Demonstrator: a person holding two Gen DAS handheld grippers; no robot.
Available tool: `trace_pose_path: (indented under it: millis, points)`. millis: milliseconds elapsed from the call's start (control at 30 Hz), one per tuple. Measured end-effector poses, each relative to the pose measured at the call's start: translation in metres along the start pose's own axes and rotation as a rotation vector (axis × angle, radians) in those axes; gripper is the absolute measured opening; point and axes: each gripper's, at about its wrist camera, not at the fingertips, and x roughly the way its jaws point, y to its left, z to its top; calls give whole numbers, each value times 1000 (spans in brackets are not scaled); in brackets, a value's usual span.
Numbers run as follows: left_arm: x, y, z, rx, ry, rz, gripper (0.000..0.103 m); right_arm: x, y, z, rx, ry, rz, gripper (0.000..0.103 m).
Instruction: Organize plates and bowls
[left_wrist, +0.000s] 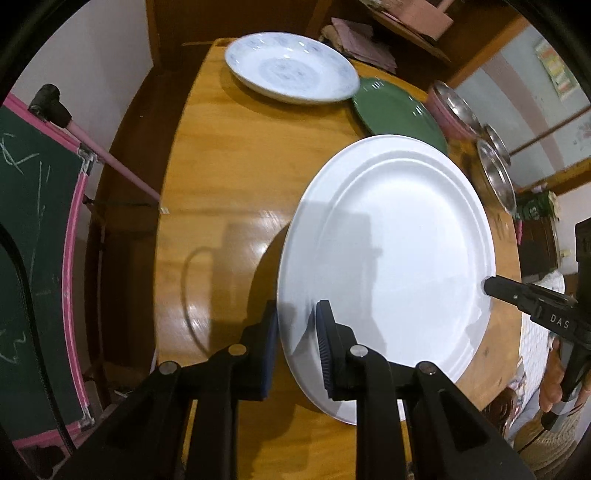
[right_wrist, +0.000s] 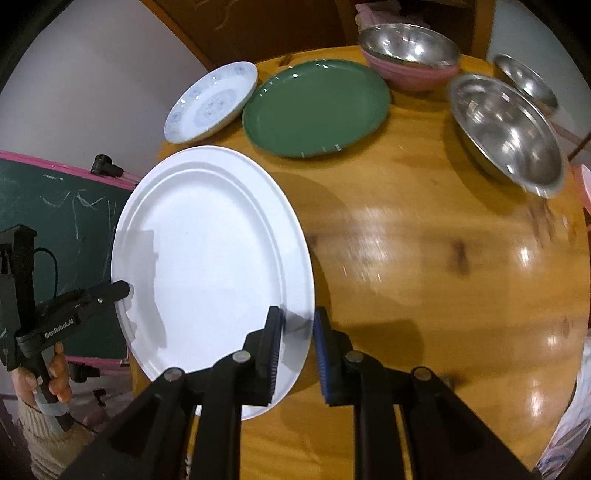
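Table (right_wrist: 424, 258): round, glossy yellow wood, spread beneath and ahead of both grippers.
White plate (left_wrist: 391, 258): large, ridged rim, raised off the table and tilted, casting a shadow on the wood below; pinched at two opposite edges, one by each gripper.
Large steel bowl (right_wrist: 506, 129): ahead and to the right of the right gripper, resting on the table, well apart from the white plate.
Green plate (right_wrist: 317, 107): flat on the table straight ahead of the right gripper, just beyond the white plate's far edge.
Patterned plate (right_wrist: 210, 103): white with pale blue motifs, ahead and to the left of the right gripper, just beside the green plate.
Pink bowl (right_wrist: 410, 74): far ahead of the right gripper, with a steel bowl nested inside.
Small steel bowl (right_wrist: 528, 81): far right, behind the large steel bowl.
Chalkboard (left_wrist: 33, 258): green with pink frame, off the table to the left of the left gripper.
Left gripper (left_wrist: 295, 332): pads clamped on the white plate's near-left rim, one pad above and one below.
Right gripper (right_wrist: 297, 339): pads clamped on the white plate's opposite rim.
Hand (right_wrist: 55, 373): wrapped around the left gripper's handle, knit sleeve at the wrist.
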Motion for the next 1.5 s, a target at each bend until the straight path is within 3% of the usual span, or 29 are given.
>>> trace_pose_path:
  millis: [233,433,933,1500]
  points:
    - [19,-14,-43,31,52,2,18,2,-14,-59,21,26,-24,17]
    - [29,-16,-65,14,74,-35,18,11,-25,-85,36,43,-53,17]
    - [49,-9,-75,3,107,-13,18,33,-21,-82,67,80,-50,18]
    - [52,-7,-74,-10,112,41,18,41,-15,-82,15,99,-41,19]
